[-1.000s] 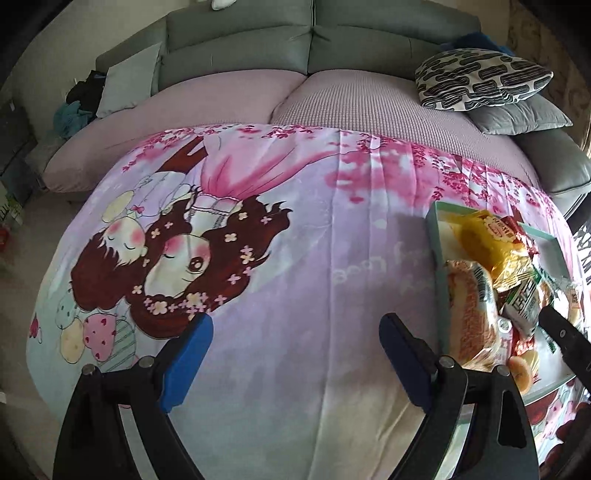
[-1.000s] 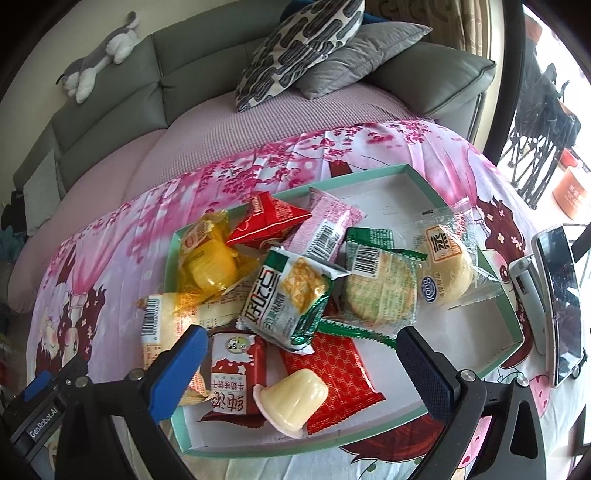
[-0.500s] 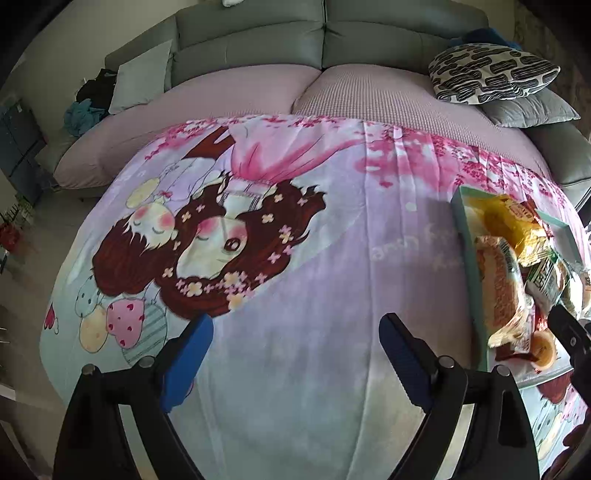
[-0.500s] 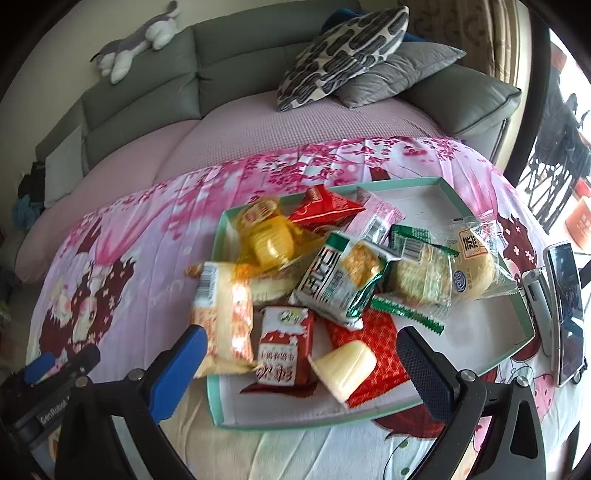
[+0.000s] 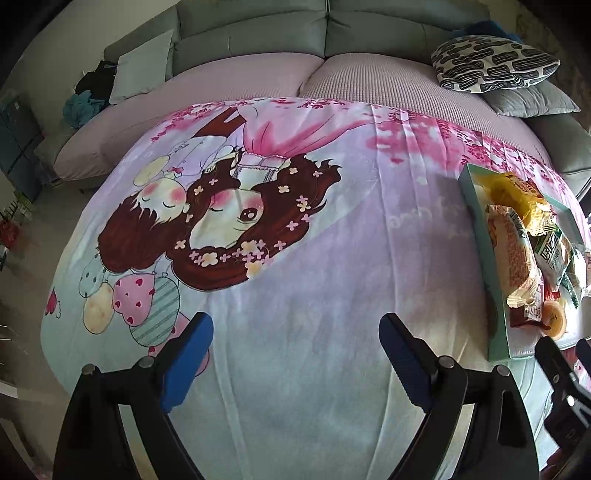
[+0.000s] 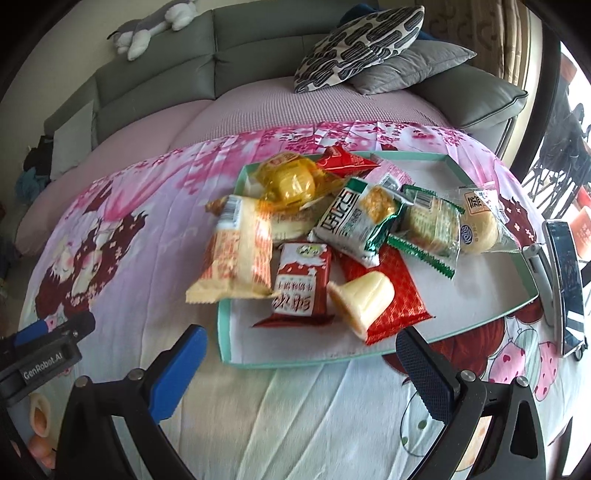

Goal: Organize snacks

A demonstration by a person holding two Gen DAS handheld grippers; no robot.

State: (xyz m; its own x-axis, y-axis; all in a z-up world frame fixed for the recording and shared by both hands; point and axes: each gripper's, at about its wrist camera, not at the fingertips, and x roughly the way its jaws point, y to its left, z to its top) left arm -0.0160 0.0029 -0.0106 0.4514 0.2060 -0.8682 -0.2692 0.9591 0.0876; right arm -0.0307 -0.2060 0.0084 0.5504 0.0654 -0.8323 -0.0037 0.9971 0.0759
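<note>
A shallow teal tray (image 6: 225, 332) lies on the cartoon blanket, heaped with wrapped snacks. A long orange-and-cream packet (image 6: 236, 254) overhangs its left rim. Behind it is a yellow packet (image 6: 291, 181), with a white-and-green packet (image 6: 358, 221) and a bun in clear wrap (image 6: 476, 225) to the right. Near the front lie a red carton-print packet (image 6: 303, 280) and a tipped jelly cup (image 6: 362, 299). My right gripper (image 6: 301, 369) hangs open and empty just short of the tray's front rim. My left gripper (image 5: 295, 354) is open and empty over bare blanket, left of the tray (image 5: 480, 258).
A phone on a stand (image 6: 565, 273) sits right of the tray. Beyond the blanket (image 5: 295, 258) runs a grey sofa (image 5: 251, 33) with a patterned cushion (image 6: 358, 44) and a plush toy (image 6: 151, 26). The blanket's left edge drops to the floor (image 5: 22, 332).
Both grippers have drifted left and back from the tray: it has slid toward the right edge of the left wrist view and sits farther off in the right one. The snacks lie as before.
</note>
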